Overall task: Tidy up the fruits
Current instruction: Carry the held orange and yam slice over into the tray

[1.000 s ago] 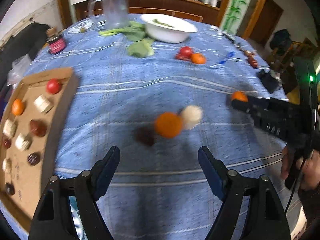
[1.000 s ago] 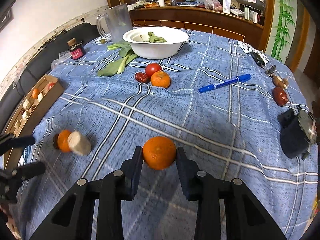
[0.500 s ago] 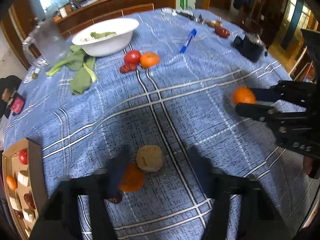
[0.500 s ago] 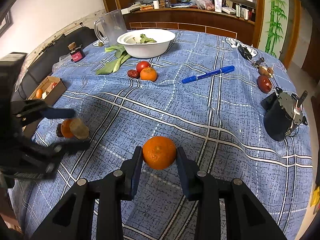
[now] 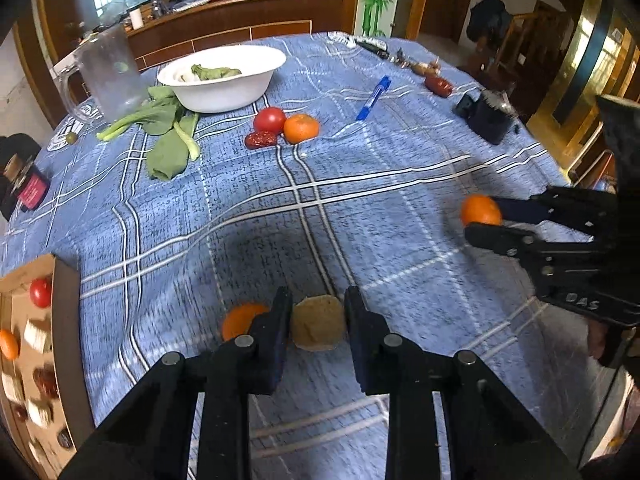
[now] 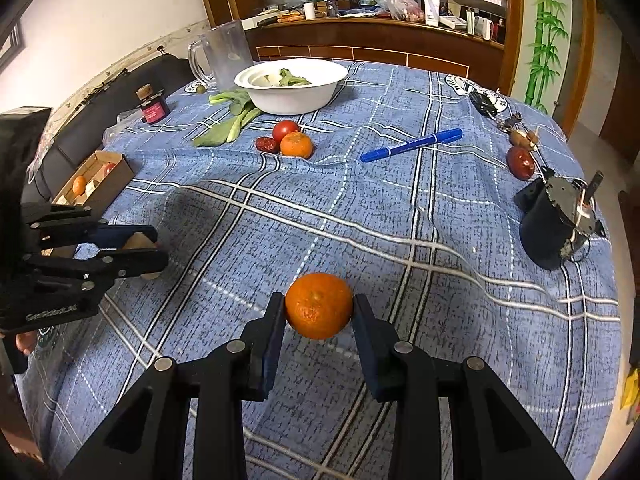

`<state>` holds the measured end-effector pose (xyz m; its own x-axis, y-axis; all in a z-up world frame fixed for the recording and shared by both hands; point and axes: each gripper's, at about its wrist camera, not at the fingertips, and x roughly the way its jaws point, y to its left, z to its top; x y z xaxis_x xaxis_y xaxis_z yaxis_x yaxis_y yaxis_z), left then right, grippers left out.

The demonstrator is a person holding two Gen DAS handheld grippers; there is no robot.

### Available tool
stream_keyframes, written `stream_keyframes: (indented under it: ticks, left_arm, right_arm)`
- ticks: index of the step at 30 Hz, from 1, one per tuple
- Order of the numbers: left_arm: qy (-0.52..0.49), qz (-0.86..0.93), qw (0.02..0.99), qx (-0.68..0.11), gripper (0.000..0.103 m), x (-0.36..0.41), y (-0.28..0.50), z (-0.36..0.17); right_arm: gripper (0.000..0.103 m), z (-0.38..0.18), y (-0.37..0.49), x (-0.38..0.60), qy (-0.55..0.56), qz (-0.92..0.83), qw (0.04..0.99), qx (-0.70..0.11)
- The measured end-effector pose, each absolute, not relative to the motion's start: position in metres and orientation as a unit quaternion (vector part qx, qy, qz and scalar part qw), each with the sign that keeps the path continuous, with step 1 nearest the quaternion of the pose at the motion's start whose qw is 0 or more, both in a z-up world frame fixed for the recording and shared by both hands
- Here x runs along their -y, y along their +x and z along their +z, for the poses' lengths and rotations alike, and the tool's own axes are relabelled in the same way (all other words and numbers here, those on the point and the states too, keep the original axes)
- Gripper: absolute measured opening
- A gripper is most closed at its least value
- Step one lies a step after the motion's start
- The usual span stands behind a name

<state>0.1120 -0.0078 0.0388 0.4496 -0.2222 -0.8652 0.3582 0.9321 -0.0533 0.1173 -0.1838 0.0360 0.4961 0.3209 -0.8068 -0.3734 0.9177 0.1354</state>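
Left gripper (image 5: 318, 320) has just closed on the tan chunk (image 5: 318, 322), on the tablecloth (image 5: 320, 208) beside a tangerine (image 5: 240, 320). Right gripper (image 6: 319, 312) clamps an orange (image 6: 319, 305). Lift straight, avoiding nudging the tangerine.

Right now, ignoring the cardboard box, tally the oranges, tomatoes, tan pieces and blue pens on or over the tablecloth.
Oranges: 3
Tomatoes: 1
Tan pieces: 1
Blue pens: 1
Total: 6
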Motion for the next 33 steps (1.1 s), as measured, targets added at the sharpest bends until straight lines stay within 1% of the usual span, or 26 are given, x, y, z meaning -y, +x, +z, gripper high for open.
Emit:
stream_keyframes:
  ticks: [9, 15, 23, 33]
  left_arm:
    - [0.035, -0.182, 0.861, -0.475, 0.026, 0.004, 0.07, 0.065]
    - [0.008, -0.179, 0.864, -0.47, 0.026, -0.019, 0.042, 0.073]
    - [-0.028, -0.153, 0.873, -0.463, 0.026, -0.079, 0.002, 0.083]
    - [-0.075, -0.088, 0.885, -0.45, 0.026, -0.165, -0.036, 0.093]
  right_arm:
    - [0.036, 0.043, 0.086, 0.175, -0.049, 0.194, 0.864, -0.462]
    - [0.036, 0.041, 0.061, 0.158, -0.051, 0.198, 0.86, -0.468]
    - [0.036, 0.045, 0.042, 0.114, -0.059, 0.225, 0.854, -0.465]
    - [0.036, 0.067, 0.04, 0.023, -0.087, 0.296, 0.844, -0.439]
